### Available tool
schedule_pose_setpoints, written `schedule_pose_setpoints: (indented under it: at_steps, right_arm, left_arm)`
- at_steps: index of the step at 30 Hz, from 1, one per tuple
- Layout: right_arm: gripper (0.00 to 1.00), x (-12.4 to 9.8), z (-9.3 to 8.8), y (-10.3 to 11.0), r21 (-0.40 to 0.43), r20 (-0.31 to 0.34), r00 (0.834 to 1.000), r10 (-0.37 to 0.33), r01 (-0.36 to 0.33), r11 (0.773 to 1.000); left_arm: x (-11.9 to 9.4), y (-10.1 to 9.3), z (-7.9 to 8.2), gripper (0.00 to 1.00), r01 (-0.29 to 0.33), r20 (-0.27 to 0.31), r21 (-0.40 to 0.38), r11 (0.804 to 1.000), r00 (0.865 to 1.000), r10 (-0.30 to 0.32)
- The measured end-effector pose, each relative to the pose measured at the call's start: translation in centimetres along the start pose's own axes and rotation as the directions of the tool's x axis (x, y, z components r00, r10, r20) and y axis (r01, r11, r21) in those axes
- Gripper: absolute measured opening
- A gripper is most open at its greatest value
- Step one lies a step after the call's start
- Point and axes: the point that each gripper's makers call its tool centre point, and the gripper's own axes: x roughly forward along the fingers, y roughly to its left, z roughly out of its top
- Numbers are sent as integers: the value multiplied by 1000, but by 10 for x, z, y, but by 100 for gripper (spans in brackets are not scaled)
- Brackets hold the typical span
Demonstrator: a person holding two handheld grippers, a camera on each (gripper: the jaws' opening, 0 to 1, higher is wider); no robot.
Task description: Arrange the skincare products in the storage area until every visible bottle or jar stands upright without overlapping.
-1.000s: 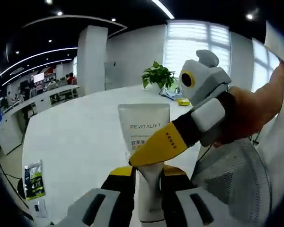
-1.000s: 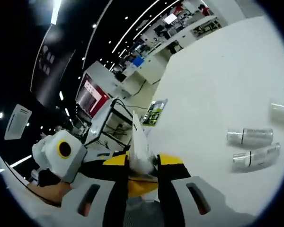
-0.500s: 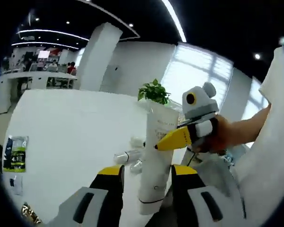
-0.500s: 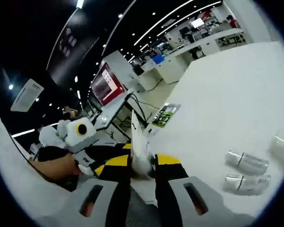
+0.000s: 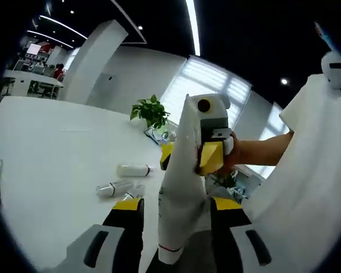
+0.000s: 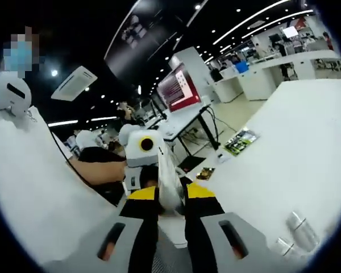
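Left gripper view: left gripper point(image 5: 171, 227) clamped on white tube point(image 5: 179, 187), bottles point(image 5: 122, 181) lying at 9 o'clock.
Right gripper point(image 6: 169, 200): pinching tube's crimped end.
Advice: lower it vertically, release one gripper first.

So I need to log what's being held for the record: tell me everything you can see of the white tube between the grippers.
The white tube is a soft, matte, plastic-looking squeeze tube, held clear of the white table. Its wide round end, ringed by a thin red line, sits between the jaws of the left hand-held gripper. It tapers to a flat crimped end, pinched by the right hand-held gripper. No print is readable here.
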Motion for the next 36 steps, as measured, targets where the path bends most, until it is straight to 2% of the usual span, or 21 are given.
schedule_pose_setpoints:
  at_steps: [2, 3, 4, 5, 12, 17, 24, 29, 36]
  right_arm:
    - [13, 3, 2, 5, -18, -8, 1000, 10, -10, 1000]
    - [13, 4, 1, 8, -32, -19, 1000, 25, -25, 999]
    - [13, 6, 1, 8, -34, -23, 999, 22, -22, 999]
    - [13, 7, 1, 8, -33, -29, 999, 22, -23, 999]
    - [14, 9, 9, 9, -31, -5, 999, 35, -36, 999]
    - [13, 14, 12, 12, -36, -18, 998, 53, -53, 998]
    - [12, 20, 5, 20, -34, -63, 994, 94, -96, 995]
    - [11, 22, 7, 23, -29, -58, 992, 109, -111, 993]
    - [11, 25, 6, 24, -11, -54, 991, 124, -125, 992]
  left_arm:
    - [2, -7, 1, 44, 36, 9, -16, 999, 999, -36]
    - [2, -9, 0, 38, 43, 4, -14, 999, 999, -43]
    - [2, -16, 0, 35, 78, 2, -13, 997, 997, -78]
    - [1, -13, 0, 35, 56, 8, 5, 998, 998, -56]
    - [-7, -15, 6, 32, 45, 50, 32, 998, 998, -46]
    - [-12, -14, 8, 31, 34, 75, 47, 998, 996, -38]
    - [-15, -20, -1, 28, 56, 62, 50, 997, 996, -59]
    - [-20, -22, 0, 26, 57, 74, 55, 997, 995, -62]
    - [-23, -22, -2, 23, 53, 53, 67, 996, 997, -57]
